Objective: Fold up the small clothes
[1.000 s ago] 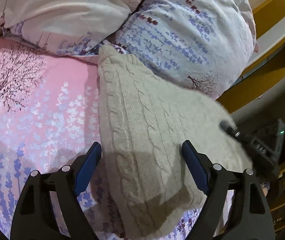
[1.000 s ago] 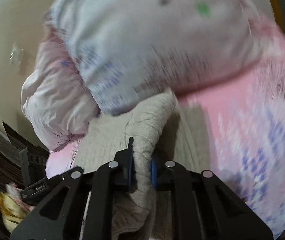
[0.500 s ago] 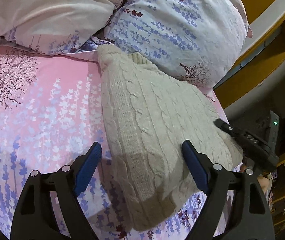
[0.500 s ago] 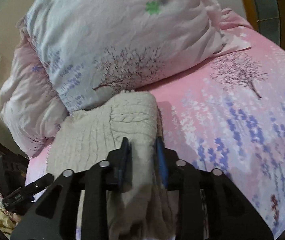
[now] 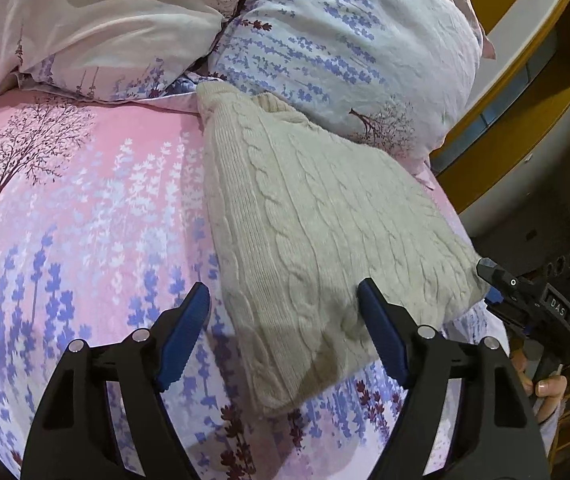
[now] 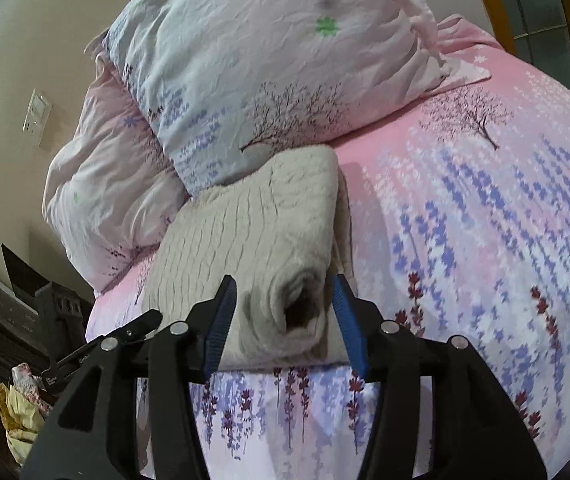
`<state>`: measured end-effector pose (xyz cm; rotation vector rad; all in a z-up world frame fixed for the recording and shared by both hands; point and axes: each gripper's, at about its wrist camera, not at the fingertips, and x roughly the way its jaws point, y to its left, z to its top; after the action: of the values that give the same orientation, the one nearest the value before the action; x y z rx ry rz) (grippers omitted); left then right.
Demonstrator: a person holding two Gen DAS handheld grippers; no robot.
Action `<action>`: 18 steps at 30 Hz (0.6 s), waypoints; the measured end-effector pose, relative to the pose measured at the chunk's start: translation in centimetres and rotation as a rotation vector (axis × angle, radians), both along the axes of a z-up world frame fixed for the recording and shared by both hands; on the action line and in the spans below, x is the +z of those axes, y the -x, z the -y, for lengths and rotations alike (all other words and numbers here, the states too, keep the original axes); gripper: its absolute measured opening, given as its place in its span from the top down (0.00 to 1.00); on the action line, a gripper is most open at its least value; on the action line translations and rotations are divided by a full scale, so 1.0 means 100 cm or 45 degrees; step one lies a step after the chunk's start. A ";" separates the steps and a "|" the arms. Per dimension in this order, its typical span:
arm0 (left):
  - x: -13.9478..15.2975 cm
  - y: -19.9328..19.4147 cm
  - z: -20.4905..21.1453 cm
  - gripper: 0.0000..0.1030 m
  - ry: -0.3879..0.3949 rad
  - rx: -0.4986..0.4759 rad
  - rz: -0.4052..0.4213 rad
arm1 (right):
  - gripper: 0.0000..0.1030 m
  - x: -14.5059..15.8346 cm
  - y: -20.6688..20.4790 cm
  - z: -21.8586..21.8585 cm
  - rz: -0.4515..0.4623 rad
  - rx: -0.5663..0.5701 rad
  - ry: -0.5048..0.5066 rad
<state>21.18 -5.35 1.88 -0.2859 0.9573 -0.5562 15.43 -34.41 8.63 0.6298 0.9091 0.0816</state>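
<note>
- One cream cable-knit sweater, thick and ropey in texture, lay folded on the pink floral bedsheet, its far end touching a crinkled lavender-print pillow.
- From the right wrist view, the sweater showed a rolled, tube-like fold end with a dark hollow facing the camera.
- The left gripper hung spread wide above the sweater's near corner, its blue ribbed pads pinching nothing.
- The right gripper stood parted on either side of the rolled end, its pads just beside the knit.
- A second, softer pale pillow sat behind.
</note>
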 end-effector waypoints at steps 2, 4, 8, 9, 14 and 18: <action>0.001 0.003 0.003 0.28 -0.020 -0.001 0.011 | 0.51 -0.004 0.000 -0.003 -0.017 0.005 0.010; 0.002 0.006 0.007 0.33 -0.045 -0.006 0.035 | 0.53 -0.008 -0.001 -0.007 -0.031 0.015 0.019; 0.004 0.008 0.010 0.38 -0.089 -0.006 0.072 | 0.76 -0.012 -0.001 -0.013 -0.038 0.031 0.047; 0.004 0.008 0.009 0.39 -0.084 -0.006 0.071 | 0.78 -0.013 -0.001 -0.012 -0.036 0.030 0.041; 0.006 0.006 -0.003 0.62 -0.019 -0.018 0.052 | 0.85 -0.006 0.004 -0.009 0.013 0.000 0.056; 0.006 0.008 -0.013 0.71 0.029 -0.063 0.039 | 0.87 0.008 0.012 -0.011 0.080 0.001 0.098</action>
<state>20.42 -4.04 2.43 -0.2737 0.9312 -0.6157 14.19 -33.26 9.41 0.5530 0.8481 0.0662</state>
